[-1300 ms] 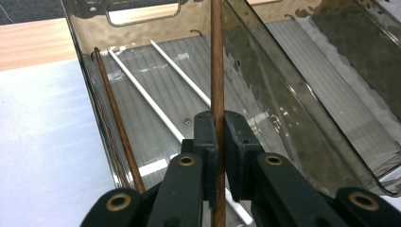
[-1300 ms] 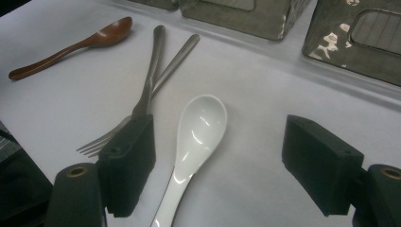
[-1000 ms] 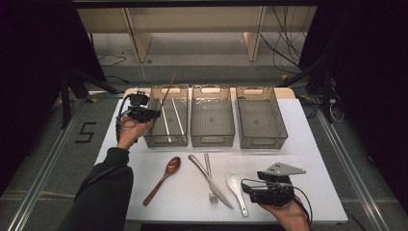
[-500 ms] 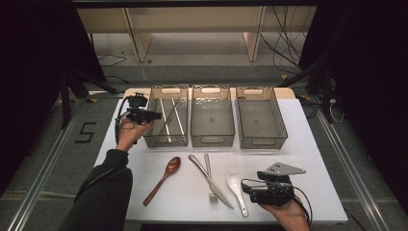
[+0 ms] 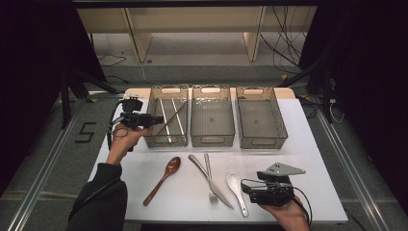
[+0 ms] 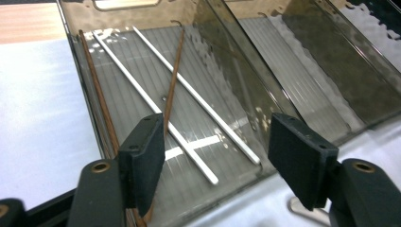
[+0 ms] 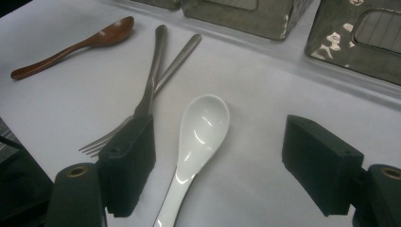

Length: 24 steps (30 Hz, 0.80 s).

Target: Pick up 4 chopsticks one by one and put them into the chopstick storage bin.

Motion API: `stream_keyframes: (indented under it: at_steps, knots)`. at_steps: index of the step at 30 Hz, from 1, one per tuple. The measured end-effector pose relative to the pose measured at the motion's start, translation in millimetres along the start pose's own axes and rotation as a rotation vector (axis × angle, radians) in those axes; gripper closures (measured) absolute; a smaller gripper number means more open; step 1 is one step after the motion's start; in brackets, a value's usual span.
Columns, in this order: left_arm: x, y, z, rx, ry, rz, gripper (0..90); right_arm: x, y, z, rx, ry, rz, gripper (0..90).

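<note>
My left hand-held gripper (image 5: 156,119) jaws just opened, empty, at the left smoky plastic bin's (image 5: 153,111) left wall; brown wooden chopsticks (image 6: 173,85) lie inside, near the worktop's (image 5: 308,154) far-left corner. Right hand-held gripper (image 7: 217,165) open over the white ceramic spoon (image 7: 201,127).

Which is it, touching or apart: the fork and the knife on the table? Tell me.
Touching. The right gripper view shows the knife and the fork crossing with no gap between them; the high view shows the same crossing.

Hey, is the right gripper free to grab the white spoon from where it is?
Probably yes. The right gripper is open, and the white spoon lies between its jaws on bare table, just clear of the fork beside it.
</note>
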<state>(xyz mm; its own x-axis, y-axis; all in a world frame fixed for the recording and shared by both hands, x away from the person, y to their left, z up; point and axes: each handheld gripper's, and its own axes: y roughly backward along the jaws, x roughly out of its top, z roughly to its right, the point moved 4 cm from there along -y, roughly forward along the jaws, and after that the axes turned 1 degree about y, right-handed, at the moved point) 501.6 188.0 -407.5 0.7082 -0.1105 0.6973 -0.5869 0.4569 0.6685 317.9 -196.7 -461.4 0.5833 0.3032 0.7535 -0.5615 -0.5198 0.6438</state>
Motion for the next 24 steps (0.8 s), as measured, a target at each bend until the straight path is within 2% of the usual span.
stream_keyframes:
  at_steps: [5,10,11,15,24]
  knots:
    - [-14.1,5.7,6.9,-0.018,-0.019,-0.02,33.1,-0.2,0.2,0.2,-0.002,-0.003,-0.001,27.3]
    - [-27.7,9.8,12.7,-0.039,-0.021,-0.017,30.4,-0.4,-0.2,-0.3,0.0,-0.001,0.0,27.3]
    - [-29.6,8.7,13.3,-0.039,-0.03,-0.032,30.3,-0.5,-0.3,-0.4,-0.001,0.001,-0.001,27.3]
    - [-36.1,7.9,14.6,-0.039,-0.03,-0.035,28.2,-0.5,-0.2,-0.8,-0.001,0.006,-0.002,27.3]
    - [-50.1,12.3,21.3,-0.06,-0.063,-0.049,24.3,-1.2,0.6,0.4,-0.003,0.004,0.002,27.3]
